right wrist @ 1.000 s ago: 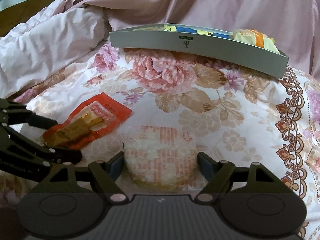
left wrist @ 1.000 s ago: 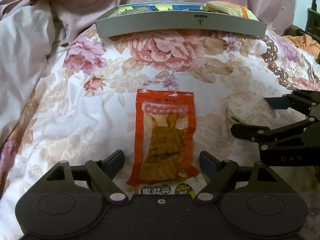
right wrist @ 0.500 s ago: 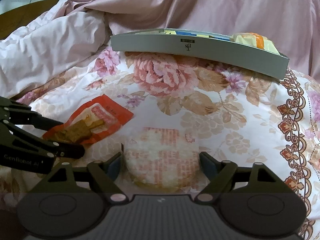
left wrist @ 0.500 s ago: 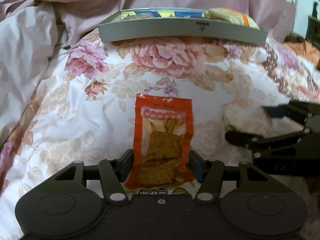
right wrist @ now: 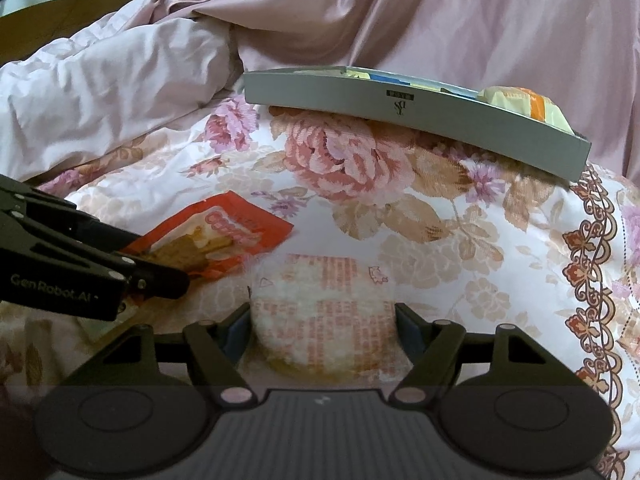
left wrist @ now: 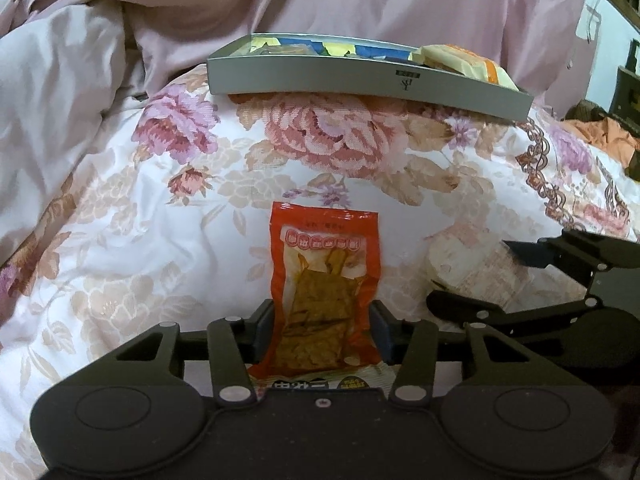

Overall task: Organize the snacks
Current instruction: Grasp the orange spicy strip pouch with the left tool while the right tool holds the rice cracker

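Note:
A red snack packet (left wrist: 324,264) with brown pieces lies on the floral quilt (left wrist: 168,264). My left gripper (left wrist: 322,320) straddles its near end, jaws closing, both pads touching the packet's edges. To its right lies a round cracker pack (right wrist: 320,292), pale with red print. My right gripper (right wrist: 322,320) is shut on it, one pad on each side. The right wrist view shows the left gripper (right wrist: 160,258) on the red snack packet (right wrist: 224,236). In the left wrist view the right gripper (left wrist: 470,274) holds the round cracker pack (left wrist: 452,256).
A shallow grey tray (left wrist: 360,84) with several snacks, a yellow-orange pack at its right end, sits higher up the quilt beyond both packets. A crumpled pink duvet (right wrist: 100,100) rises at the left, and an orange cloth (left wrist: 608,136) lies at the far right.
The left jaws have closed in from wide apart until they meet the red packet's edges. The right jaws narrowed slightly against the round cracker pack. Neither hand has shifted much.

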Demonstrator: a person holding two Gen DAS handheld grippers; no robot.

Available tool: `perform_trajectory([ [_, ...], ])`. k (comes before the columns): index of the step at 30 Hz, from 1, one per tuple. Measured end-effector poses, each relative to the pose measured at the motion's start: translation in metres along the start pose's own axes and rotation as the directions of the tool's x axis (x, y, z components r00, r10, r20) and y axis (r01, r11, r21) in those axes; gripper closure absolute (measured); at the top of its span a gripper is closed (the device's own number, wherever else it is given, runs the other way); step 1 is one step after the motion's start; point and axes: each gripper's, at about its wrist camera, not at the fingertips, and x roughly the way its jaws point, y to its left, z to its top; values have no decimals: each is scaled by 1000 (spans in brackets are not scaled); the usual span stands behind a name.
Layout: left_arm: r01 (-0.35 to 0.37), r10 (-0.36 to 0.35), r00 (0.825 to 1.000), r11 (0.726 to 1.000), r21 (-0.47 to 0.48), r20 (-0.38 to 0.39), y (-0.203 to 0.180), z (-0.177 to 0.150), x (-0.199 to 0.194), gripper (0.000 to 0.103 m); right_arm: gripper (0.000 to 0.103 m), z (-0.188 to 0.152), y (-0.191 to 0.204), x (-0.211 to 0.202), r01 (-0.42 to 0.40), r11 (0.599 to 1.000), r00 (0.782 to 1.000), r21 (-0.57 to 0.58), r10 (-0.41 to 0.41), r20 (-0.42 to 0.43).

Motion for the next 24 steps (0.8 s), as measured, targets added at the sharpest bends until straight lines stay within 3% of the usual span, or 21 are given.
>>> perform_trajectory([
  [13,69,-62,997,981,-182,47,18,-1,-4,54,26,0,-1,0,0,1000,1000,0,0,2],
  [20,80,-74,997,980,-182,36,16,-3,0,57,27,0,2,-3,-13,1000,1000,-9,13,25],
  [24,59,-57,998,987,-148,23,12,-3,1,51,27,1,2,-3,-11,1000,1000,-10,11,21],
])
